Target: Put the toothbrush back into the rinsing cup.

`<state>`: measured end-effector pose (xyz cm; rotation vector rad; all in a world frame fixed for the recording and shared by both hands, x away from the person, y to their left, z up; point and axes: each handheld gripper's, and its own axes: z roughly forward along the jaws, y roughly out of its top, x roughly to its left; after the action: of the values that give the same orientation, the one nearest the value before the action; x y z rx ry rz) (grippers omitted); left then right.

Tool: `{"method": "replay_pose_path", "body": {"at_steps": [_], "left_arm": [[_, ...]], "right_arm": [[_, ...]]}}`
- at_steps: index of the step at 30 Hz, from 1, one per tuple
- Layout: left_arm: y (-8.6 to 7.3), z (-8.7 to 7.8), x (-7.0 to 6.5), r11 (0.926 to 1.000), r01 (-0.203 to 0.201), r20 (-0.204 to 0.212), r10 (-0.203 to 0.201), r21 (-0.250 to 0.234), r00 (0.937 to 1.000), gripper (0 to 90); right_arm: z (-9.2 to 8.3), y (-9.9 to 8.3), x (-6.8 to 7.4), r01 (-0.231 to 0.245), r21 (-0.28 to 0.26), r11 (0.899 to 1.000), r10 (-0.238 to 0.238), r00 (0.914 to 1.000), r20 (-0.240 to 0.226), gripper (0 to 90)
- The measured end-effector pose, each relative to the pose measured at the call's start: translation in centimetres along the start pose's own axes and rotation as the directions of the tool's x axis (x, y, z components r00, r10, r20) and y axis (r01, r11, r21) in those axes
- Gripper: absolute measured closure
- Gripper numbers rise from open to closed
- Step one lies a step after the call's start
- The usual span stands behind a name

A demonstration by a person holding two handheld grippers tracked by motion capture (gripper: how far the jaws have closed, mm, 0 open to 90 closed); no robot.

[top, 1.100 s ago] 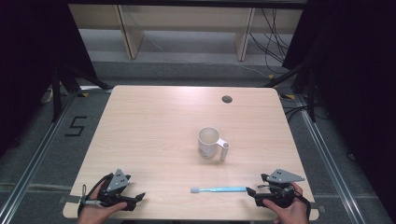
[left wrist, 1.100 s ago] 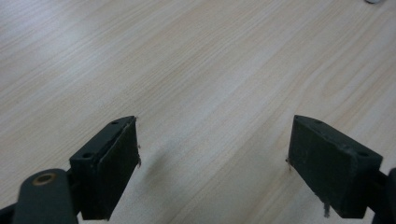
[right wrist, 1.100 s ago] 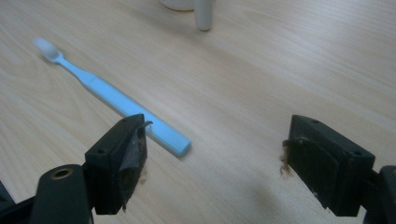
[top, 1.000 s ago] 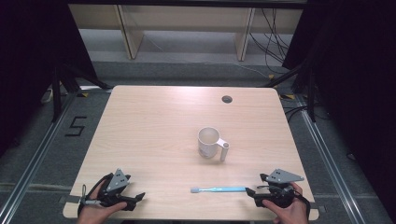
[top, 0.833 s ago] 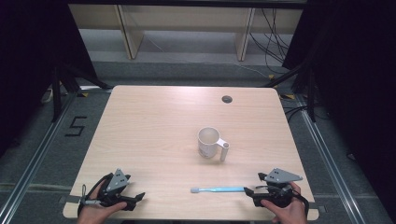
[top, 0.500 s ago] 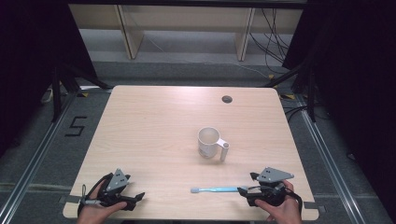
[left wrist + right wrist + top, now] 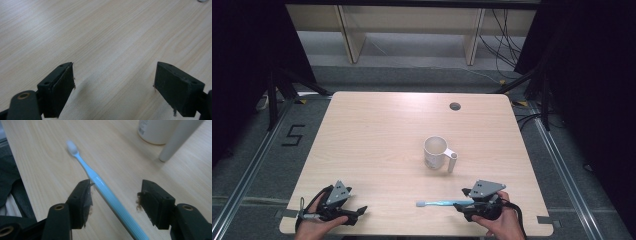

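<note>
My right tongs (image 7: 113,195) stand spread astride the blue toothbrush (image 7: 100,183), its handle close by one jaw, so closing should pinch it. The toothbrush lies flat near the desk's (image 7: 377,130) front edge. My left tongs (image 7: 113,85) rest open and empty. The white mug (image 7: 435,152) stands beyond, upright, apart.

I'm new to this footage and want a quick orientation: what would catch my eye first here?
A white mug stands near the middle of the pale wooden table. Nearer the person, a light-blue toothbrush lies flat, its handle running between the open jaws of the right tool. The left tool rests open at the table's near left corner.
</note>
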<state>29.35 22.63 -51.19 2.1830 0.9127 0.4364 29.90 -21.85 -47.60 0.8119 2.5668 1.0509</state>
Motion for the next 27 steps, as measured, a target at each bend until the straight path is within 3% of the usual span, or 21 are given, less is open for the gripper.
{"method": "replay_pose_path", "body": {"at_steps": [8, 13, 17, 21, 27], "left_arm": [[0.1, 0.1, 0.1, 1.0000, -0.003, -0.003, 0.003, 0.007, 1.0000, 15.6], [0.1, 0.0, 0.1, 0.9997, -0.019, -0.006, 0.020, 0.017, 0.9998, 15.7], [0.1, 0.1, 0.1, 0.9999, -0.009, -0.001, 0.009, 0.009, 1.0000, 15.7], [0.1, 0.0, 0.1, 0.9998, -0.017, -0.007, 0.017, 0.014, 0.9998, 15.7], [0.1, 0.1, 0.0, 0.9999, -0.008, -0.001, 0.008, 0.007, 1.0000, 15.7]], "right_arm": [[1.5, 1.1, 0.6, 0.079, 0.034, 0.996, -0.078, 0.9967, -0.024, 49.6], [1.9, 1.6, 0.8, 0.078, 0.061, 0.995, -0.076, 0.9966, -0.033, 54.2], [2.3, 2.1, 0.5, 0.098, 0.096, 0.991, -0.094, 0.9946, -0.046, 54.7], [2.8, 2.5, 0.7, 0.112, 0.099, 0.989, -0.105, 0.9921, -0.069, 55.4], [3.0, 2.7, 0.7, 0.115, 0.129, 0.985, -0.107, 0.9919, -0.068, 55.8]]}}
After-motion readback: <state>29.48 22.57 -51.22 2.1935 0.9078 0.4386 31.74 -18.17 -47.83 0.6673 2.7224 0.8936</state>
